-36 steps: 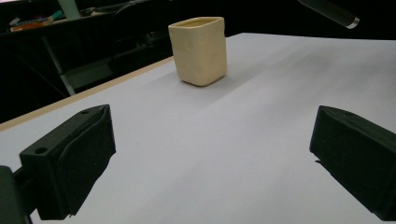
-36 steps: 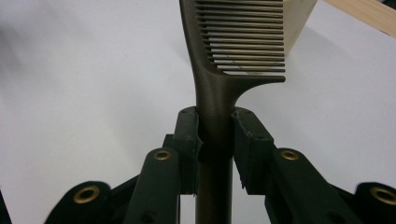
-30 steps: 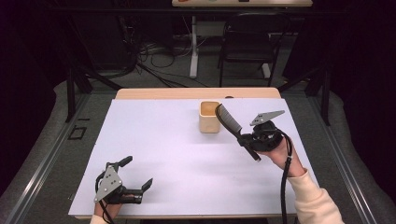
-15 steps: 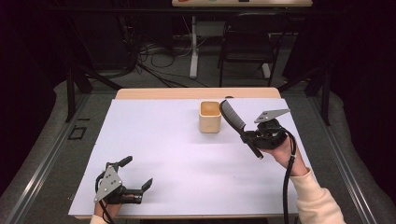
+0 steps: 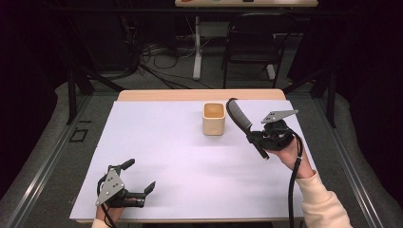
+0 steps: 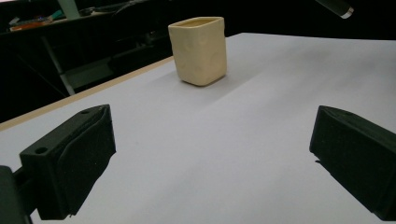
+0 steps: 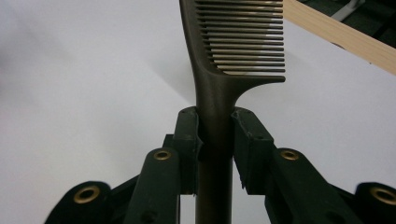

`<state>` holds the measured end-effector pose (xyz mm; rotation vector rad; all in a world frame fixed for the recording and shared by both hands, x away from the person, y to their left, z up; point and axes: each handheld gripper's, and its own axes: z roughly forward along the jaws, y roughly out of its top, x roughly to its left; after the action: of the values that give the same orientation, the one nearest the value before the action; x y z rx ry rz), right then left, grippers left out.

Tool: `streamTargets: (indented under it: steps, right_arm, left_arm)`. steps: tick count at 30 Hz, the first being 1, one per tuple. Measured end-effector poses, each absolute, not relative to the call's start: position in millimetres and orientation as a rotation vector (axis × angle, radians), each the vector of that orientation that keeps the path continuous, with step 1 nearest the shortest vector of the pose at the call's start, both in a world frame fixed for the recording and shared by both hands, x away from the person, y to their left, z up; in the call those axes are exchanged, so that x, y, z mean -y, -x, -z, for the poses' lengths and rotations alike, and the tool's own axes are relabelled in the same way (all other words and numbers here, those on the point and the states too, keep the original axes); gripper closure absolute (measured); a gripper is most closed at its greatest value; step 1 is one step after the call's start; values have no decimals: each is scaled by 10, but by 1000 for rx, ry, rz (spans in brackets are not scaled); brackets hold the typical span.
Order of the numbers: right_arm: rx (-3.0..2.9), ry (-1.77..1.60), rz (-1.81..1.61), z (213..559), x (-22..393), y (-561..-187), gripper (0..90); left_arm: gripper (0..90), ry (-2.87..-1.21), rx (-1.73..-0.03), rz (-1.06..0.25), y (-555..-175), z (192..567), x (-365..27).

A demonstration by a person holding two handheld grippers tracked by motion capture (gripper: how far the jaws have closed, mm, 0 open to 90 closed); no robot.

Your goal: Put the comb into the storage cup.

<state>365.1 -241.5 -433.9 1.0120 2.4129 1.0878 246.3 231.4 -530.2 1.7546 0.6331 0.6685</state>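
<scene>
**One cup, one comb, two grippers on the white table**

Quick count first: there was one cream-coloured square ceramic cup (image 5: pixel 214 119), one dark plastic comb with a long handle (image 5: pixel 240 118), and two black two-jaw grippers, all over a white-covered table with a wooden far edge (image 5: pixel 157 142).

The cup stood upright toward the far middle of the table. The comb was up off the table just right of the cup, tilted with its toothed end toward the far left, near the cup's rim but apart from it. The right gripper (image 5: pixel 260 138) had its jaws clamped on the comb's handle; the right gripper view made that plain, with both pads pressed against the handle just below where the teeth started. The left gripper (image 5: pixel 138 178) sat at the near left corner, well apart from everything, jaws spread wide with nothing between them.

Hard to make out: the comb's teeth were a blur from above, and the high view couldn't show what was inside the cup beyond a tan-looking interior. In the right gripper view the comb's tip was cut off at the top edge. The left gripper view caught the dimpled side of the cup, plus just the butt end of the comb's handle poking in at the top right corner.
</scene>
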Motion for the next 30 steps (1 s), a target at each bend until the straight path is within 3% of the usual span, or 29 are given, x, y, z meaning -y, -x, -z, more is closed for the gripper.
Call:
streamTargets:
  steps: [30]
  right_arm:
    - [-2323,-1031,-1121,4350,2432,-3701,723]
  left_arm:
    - [1,-1759,-634,-668,-2469,5304,-2312]
